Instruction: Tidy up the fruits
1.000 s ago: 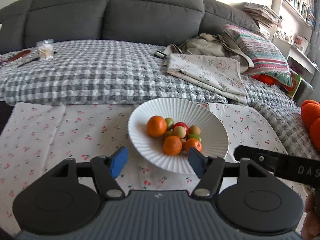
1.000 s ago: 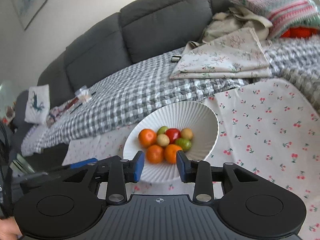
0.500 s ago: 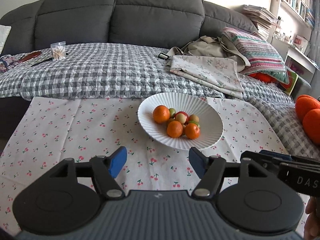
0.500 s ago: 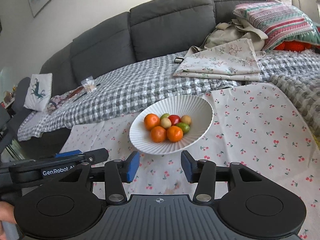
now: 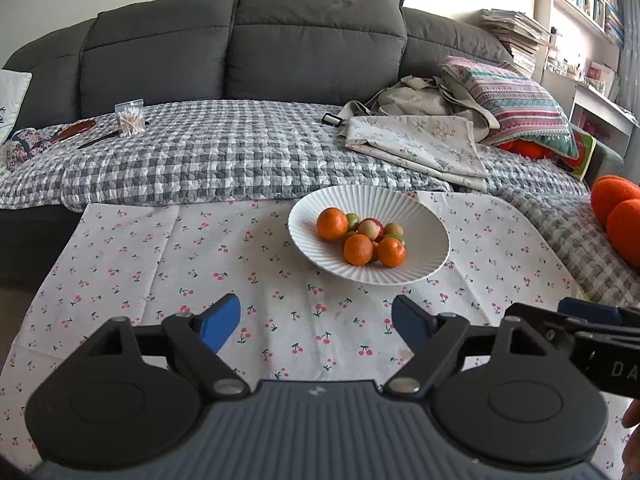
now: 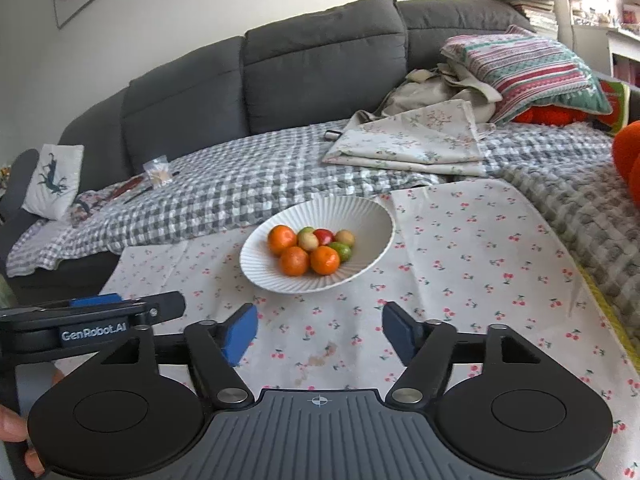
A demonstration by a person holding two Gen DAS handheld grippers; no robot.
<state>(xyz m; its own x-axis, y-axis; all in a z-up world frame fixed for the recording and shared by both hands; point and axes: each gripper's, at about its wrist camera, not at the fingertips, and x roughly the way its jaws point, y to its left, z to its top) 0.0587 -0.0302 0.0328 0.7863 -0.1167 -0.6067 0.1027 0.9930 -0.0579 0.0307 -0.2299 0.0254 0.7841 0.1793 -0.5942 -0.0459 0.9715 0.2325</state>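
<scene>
Landmark: I take the white ribbed bowl as my reference; it stands on the cherry-print cloth that covers the surface.
Fruits: all lie inside the bowl, bunched together. I count three mandarins, a red fruit, a green one and a few small pale ones.
Left gripper: on my near side of the bowl, above bare cloth, apart from the bowl. Its jaws have just been opening and stand spread, nothing between the blue pads.
Right gripper: also on my near side of the bowl, over the cloth. Its jaws have just been opening too, now spread and empty.
Behind the bowl: a grey checked blanket over a dark grey sofa.
Right of the bowl: folded floral fabric and a striped cushion on the blanket.
</scene>
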